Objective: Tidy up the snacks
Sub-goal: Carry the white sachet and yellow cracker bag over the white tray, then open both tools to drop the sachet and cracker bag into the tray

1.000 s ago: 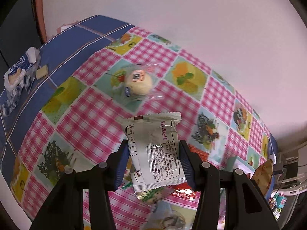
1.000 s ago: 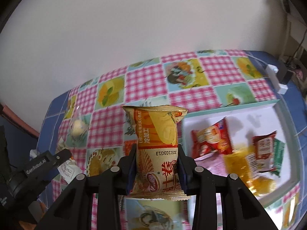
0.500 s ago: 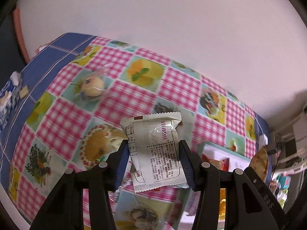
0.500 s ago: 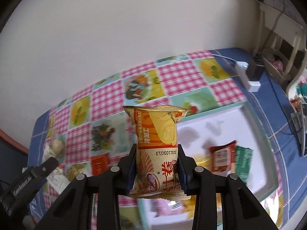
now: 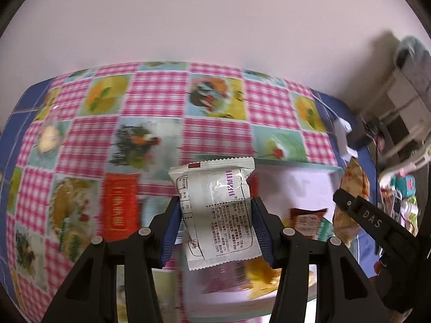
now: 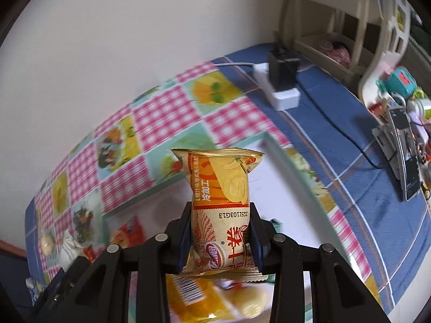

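Above the white tray (image 5: pixel 309 185) both grippers have arrived from the checkered cloth; the left gripper (image 5: pixel 215 226) is clamped on a white packet (image 5: pixel 218 215), the right gripper (image 6: pixel 221 234) pinches tightly a yellow cake packet (image 6: pixel 221 204); releasing seems next.

I counted two tongs, left gripper (image 5: pixel 215 231) and right gripper (image 6: pixel 221 237), one white packet (image 5: pixel 218 212), one orange packet (image 6: pixel 221 207), one tray (image 6: pixel 285 161), one power strip (image 6: pixel 280 91).
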The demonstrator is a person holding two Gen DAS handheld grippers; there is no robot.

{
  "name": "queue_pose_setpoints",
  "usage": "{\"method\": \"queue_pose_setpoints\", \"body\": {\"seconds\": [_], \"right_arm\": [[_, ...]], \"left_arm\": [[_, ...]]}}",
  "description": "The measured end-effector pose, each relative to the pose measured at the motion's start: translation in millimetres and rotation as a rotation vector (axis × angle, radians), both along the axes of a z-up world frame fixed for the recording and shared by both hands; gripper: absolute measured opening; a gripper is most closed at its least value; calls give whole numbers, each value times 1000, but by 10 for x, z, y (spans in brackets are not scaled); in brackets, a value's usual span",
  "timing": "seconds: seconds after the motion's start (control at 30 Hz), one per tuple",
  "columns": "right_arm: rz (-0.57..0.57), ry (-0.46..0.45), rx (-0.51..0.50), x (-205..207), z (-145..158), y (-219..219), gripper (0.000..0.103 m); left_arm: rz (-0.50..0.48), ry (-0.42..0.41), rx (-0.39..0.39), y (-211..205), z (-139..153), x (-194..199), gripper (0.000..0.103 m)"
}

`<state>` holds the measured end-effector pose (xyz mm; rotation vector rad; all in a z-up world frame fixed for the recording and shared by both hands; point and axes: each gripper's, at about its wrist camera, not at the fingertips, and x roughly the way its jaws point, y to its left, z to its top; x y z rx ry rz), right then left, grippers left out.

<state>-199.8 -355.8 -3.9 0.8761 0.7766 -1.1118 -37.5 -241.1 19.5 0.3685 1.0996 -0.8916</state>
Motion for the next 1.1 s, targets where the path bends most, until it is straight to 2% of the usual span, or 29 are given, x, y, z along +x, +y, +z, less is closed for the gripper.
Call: {"method": "queue_pose_setpoints", "body": {"seconds": [0.27, 0.6, 0.8, 1.03, 1.1], "right_arm": [[-46, 13, 19, -192, -139, -230, 39], [-54, 27, 39, -231, -295, -355, 39], [-46, 27, 51, -211, -326, -358, 39], [-45, 39, 58, -220, -301, -346, 40], [-38, 44, 56, -217, -283, -332, 41]], "left_arm": [[-76, -19, 32, -515, -163, -264, 53], [-89, 7, 57, -839, -385, -283, 54], [-85, 29, 63, -864, -417, -289, 54], [-76, 43, 44, -776, -299, -270, 54], [-61, 43, 46, -721, -267, -239, 60]]}}
